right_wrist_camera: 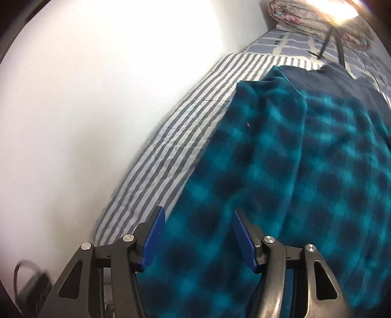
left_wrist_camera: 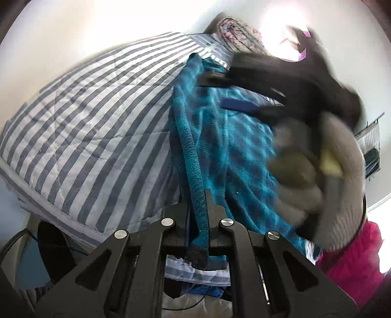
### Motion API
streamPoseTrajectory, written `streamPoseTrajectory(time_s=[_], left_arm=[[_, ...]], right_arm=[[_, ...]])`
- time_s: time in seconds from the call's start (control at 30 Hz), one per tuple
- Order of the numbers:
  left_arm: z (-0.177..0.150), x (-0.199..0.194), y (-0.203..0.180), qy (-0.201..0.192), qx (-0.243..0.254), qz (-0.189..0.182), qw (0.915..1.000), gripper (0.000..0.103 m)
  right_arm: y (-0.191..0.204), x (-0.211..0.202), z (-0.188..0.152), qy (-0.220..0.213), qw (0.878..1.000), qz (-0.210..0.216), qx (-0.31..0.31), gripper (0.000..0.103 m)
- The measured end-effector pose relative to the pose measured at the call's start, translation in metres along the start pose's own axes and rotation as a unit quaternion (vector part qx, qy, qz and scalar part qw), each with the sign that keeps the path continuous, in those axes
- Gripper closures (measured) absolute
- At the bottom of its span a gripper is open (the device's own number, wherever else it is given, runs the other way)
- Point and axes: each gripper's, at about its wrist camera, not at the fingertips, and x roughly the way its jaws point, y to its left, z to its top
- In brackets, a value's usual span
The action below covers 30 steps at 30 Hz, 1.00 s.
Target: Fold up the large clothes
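A teal and dark-blue checked fleece garment (left_wrist_camera: 234, 151) lies spread over the striped bed cover. My left gripper (left_wrist_camera: 198, 203) is shut on the garment's rolled edge, which runs up from between its fingers. In the left wrist view my right gripper (left_wrist_camera: 224, 91), blurred, hovers over the far part of the fleece, held by a hand in a grey sleeve (left_wrist_camera: 337, 151). In the right wrist view the right gripper (right_wrist_camera: 199, 234) stands open just over the fleece (right_wrist_camera: 281, 183). Its blue pads (right_wrist_camera: 154, 242) press on nothing.
The grey-and-white striped bed cover (left_wrist_camera: 85, 127) runs along a white wall (right_wrist_camera: 85, 110). A floral pillow (right_wrist_camera: 305, 17) lies at the bed's far end. A pink garment (left_wrist_camera: 349, 256) sits at the near right. A dark object with a cable (right_wrist_camera: 31, 281) lies by the wall.
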Motion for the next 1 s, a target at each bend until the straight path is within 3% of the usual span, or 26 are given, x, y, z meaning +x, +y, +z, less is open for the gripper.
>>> streamPoseTrajectory(time_s=[0.17,0.33,0.47,0.6,0.77,1.0], left_arm=[[-0.001,0.006,-0.012,-0.004,0.031,0.013,0.9994,0.097],[0.001,0.014,-0.019,-0.002,0.036,0.017,0.9992,0.098],[-0.009,0.011,-0.028,-0.005,0.053,0.026,0.9982,0.098],[-0.015,0.018,-0.040,-0.008,0.069,0.035,0.9969,0.098],[-0.024,0.024,-0.067,-0.016,0.116,0.047,0.9920,0.098],[-0.039,0.039,-0.108,-0.014,0.170,0.047,0.9843,0.098]], right_arm=[[0.018,0.050,0.026,0.055,0.996,-0.071,-0.027,0.043],[0.018,0.082,0.025,0.094,0.986,-0.132,-0.049,0.045],[0.016,0.086,0.014,0.085,0.976,-0.186,-0.081,0.088],[0.001,0.075,0.008,0.059,0.983,-0.160,-0.061,0.095],[-0.045,0.043,0.008,0.010,0.997,-0.063,0.035,0.096],[-0.104,-0.004,-0.008,-0.055,0.991,0.018,0.118,0.096]])
